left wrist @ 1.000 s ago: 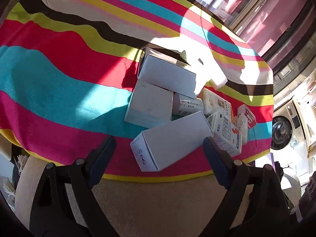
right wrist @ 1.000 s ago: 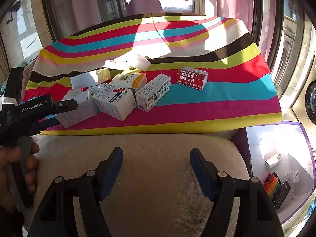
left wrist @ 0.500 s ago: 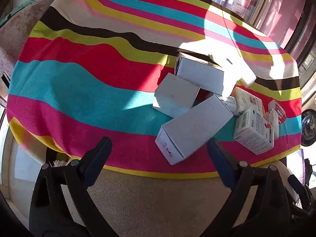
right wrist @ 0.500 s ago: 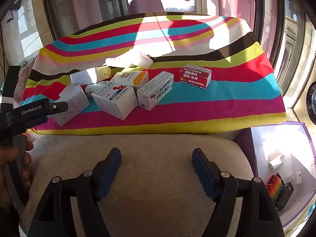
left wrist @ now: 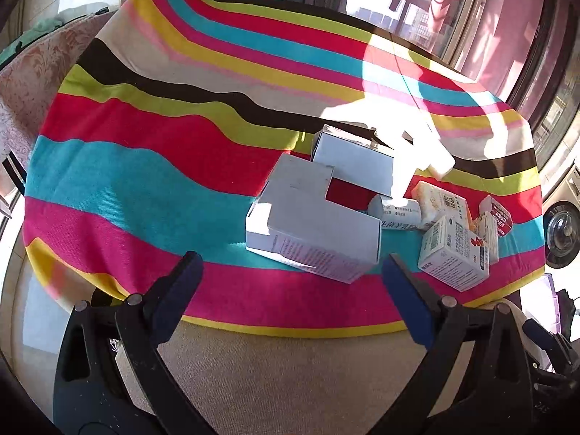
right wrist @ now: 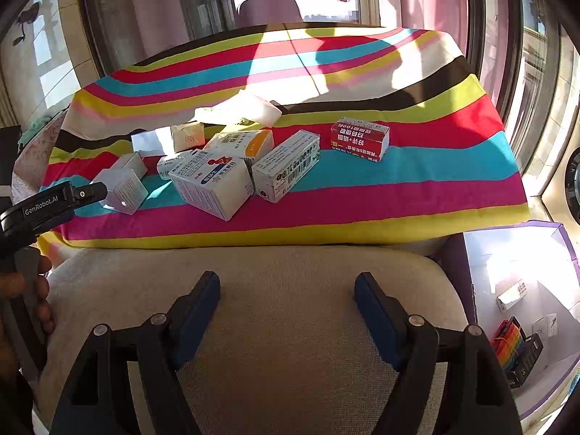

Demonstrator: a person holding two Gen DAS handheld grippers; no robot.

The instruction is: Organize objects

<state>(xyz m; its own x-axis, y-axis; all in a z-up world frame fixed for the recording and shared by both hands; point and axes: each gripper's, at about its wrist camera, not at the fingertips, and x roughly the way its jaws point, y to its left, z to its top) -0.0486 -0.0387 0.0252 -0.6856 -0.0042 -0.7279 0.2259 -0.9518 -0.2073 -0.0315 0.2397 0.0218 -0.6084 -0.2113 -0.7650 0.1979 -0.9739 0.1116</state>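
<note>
Medicine boxes [right wrist: 217, 181] lie jumbled, unsorted, on the striped cloth [left wrist: 145, 166] (sorting seemingly barely begun); left gripper [left wrist: 290, 290] and right gripper [right wrist: 286, 311] both spread wide, empty.

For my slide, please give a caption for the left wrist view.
Open left gripper facing white box on striped cloth.

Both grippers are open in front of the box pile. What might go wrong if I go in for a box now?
1. The long white box nearest the left gripper rests against a smaller white box; closing on it may drag that neighbour.
2. The blue-and-white box leans in a tight cluster with the barcode box; pulling one may topple the others.
3. The boxes sit near the striped cloth's front edge; a nudge might push one off.
</note>
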